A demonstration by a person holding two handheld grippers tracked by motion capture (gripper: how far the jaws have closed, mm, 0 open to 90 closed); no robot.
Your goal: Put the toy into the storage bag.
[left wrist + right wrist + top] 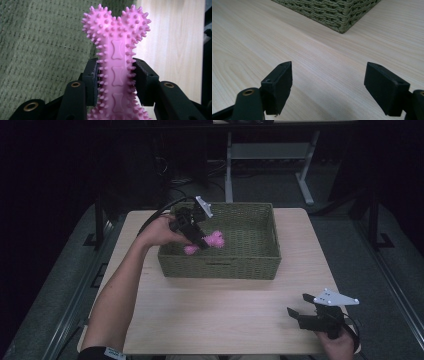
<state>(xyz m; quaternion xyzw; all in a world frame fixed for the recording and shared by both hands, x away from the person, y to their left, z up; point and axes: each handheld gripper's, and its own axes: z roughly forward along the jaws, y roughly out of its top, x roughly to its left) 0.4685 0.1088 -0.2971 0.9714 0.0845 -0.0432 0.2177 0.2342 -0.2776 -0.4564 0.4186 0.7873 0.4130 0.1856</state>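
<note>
**Pink bone toy held over the basket's left end**

A pale wooden table [220, 315] stands in a dim room, with a green woven basket [265, 251] set toward its far side. The left gripper [200, 240] reaches in over the basket's left wall, its fingers [90, 80] clamped on the shaft of a pink spiked bone toy [116, 47]. In the left gripper view the toy's long axis runs straight out from the fingers toward 12 o'clock, knobbed end leading; in the high view that end points toward about 4 o'clock, into the basket. The toy hangs above the basket floor, so a release looks likely to land inside. The right gripper [301, 307] rests near the table's front right corner, fingers spread wide and empty, well apart from the basket, at about 5 o'clock from it.
</note>
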